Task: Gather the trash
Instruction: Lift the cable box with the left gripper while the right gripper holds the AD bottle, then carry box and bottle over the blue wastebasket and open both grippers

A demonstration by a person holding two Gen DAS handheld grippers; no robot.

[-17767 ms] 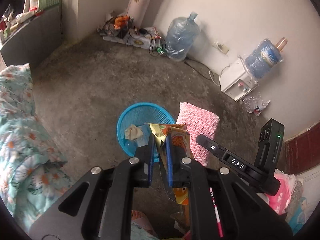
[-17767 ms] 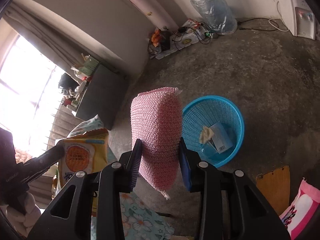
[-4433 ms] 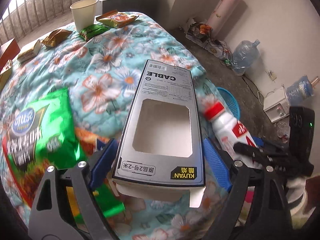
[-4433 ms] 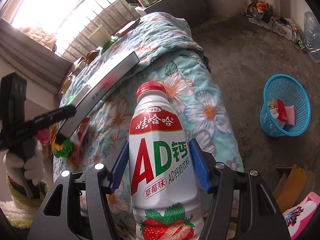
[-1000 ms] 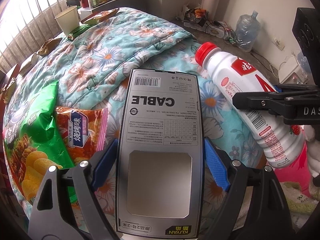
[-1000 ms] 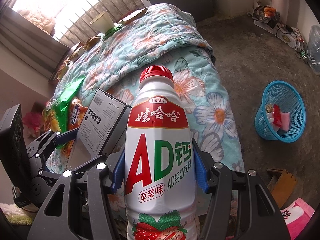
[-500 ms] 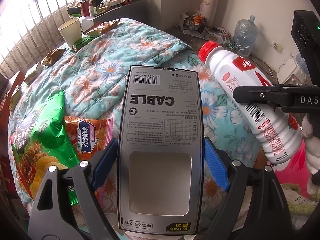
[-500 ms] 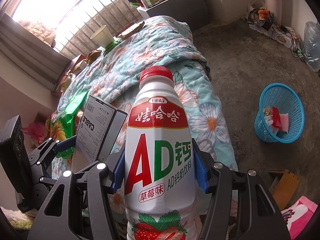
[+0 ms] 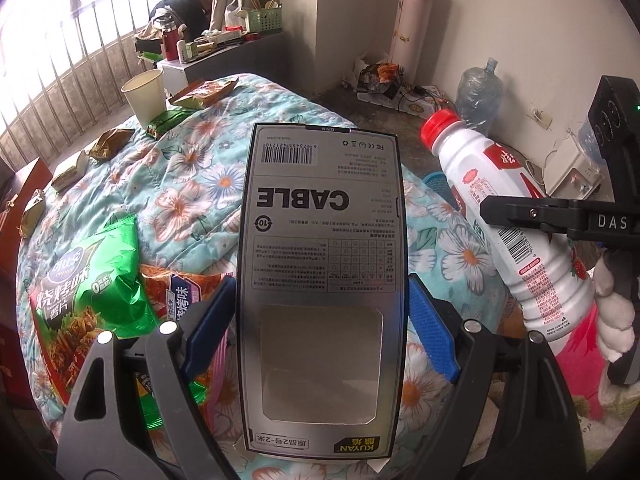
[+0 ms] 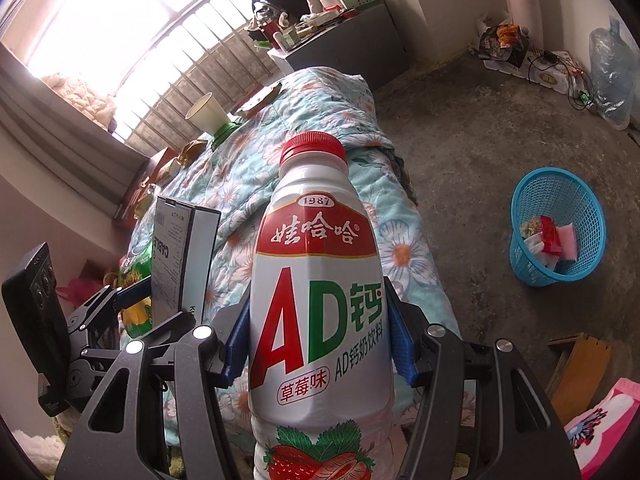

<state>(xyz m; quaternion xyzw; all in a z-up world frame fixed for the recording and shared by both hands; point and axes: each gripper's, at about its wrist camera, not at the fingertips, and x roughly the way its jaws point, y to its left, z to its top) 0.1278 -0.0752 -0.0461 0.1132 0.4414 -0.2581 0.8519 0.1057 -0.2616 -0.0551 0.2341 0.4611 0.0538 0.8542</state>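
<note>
Both hand-held grippers are loaded. By the left gripper (image 9: pixel 320 320) a flat grey cardboard cable box with a cut-out window (image 9: pixel 322 264) is clamped across its width between the blue pads, and by the right gripper (image 10: pixel 318 344) a white plastic drink bottle with a red screw cap (image 10: pixel 316 292) is clenched around its body.

Compared with a second ago, both items have been raised higher above the floral quilt-covered bed (image 9: pixel 192 168), and more of the far wall and floor has been brought into the left view; neither grip has been altered. A lift clear of the bed is indicated, so the carry toward the bin is judged to be under way rather than a fresh pick-up.

Beside the bed, on the bare concrete floor, the round blue plastic mesh basket (image 10: pixel 556 236) is seen, well apart from the bottle and already holding some scraps. On the bed, left of the box, a green snack bag (image 9: pixel 92 276) and an orange snack packet (image 9: pixel 176 288) are left uncollected, with a paper cup (image 9: pixel 145 96) and small wrappers further back.
</note>
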